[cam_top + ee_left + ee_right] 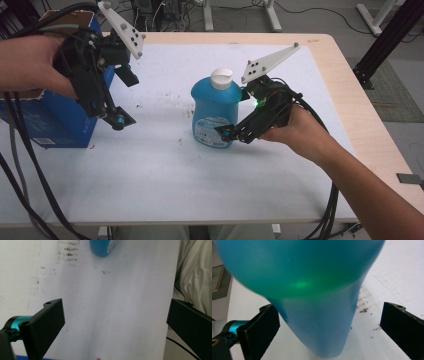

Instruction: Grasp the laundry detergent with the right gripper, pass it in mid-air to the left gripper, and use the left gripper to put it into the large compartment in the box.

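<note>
A blue bottle (215,107) with a white cap (221,78) stands upright at the middle of the white mat. My right gripper (228,132) reaches its lower body from the right, open. In the right gripper view the bottle (312,277) sits between the spread jaws of the right gripper (329,311): the left jaw is close against it, the right jaw well apart. My left gripper (118,121) hangs above the mat to the left of the bottle, jaws pointing down. In the left gripper view the left gripper (115,308) stands wide open over bare mat, with the bottle (101,246) far ahead.
A blue cardboard box (55,120) stands at the table's left edge, just behind my left hand. Dark smudges (165,92) mark the mat (200,175). A wooden rim (350,95) borders the table. Pale cloth (193,270) lies past the table edge in the left gripper view.
</note>
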A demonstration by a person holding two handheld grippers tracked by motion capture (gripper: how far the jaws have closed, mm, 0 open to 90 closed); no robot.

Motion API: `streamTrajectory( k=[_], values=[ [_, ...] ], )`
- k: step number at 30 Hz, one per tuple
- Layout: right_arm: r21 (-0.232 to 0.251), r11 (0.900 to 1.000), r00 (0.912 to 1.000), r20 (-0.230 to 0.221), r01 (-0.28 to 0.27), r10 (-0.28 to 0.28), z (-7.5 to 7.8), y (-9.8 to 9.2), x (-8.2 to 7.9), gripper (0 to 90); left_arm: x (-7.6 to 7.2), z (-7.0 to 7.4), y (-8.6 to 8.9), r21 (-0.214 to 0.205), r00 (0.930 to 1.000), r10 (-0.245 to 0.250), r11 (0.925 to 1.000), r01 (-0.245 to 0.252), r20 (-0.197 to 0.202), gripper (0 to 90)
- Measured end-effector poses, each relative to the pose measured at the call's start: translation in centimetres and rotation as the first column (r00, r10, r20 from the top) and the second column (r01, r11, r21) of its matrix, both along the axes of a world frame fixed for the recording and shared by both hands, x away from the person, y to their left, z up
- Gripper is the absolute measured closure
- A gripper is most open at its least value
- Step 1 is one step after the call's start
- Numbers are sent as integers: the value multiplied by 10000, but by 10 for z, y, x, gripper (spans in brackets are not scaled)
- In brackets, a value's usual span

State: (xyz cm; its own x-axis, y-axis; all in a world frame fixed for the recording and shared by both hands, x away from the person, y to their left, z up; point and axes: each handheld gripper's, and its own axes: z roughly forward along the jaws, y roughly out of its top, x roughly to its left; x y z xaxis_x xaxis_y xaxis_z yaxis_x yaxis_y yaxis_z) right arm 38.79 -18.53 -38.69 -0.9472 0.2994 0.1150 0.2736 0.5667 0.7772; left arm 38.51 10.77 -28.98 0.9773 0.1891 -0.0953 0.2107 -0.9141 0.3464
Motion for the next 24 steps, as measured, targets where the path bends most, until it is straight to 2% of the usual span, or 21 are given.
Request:
streamTrajectory(
  k=[10,19,20,22,24],
  values=[
    [558,9984,10000,53,30,-33,-8,2,0,42,1,-1,0,16,10000,-7,10000,7,-13,16],
    [803,9967,9999,124,71,-81,-10,2,2,68,0,-1,0,5,10000,14,10000,-14,-32,16],
    [834,9965,9999,79,79,-86,-11,2,2,79,1,-1,0,4,10000,4,10000,-4,-26,16],
    [1019,9948,10000,38,-79,76,-11,1,1,161,1,-1,0,11,10000,11,10000,-11,-30,16],
    [1099,9938,9998,68,-167,160,-11,1,0,160,0,-1,0,12,10000,16,10000,-16,-37,16]
  ],
)
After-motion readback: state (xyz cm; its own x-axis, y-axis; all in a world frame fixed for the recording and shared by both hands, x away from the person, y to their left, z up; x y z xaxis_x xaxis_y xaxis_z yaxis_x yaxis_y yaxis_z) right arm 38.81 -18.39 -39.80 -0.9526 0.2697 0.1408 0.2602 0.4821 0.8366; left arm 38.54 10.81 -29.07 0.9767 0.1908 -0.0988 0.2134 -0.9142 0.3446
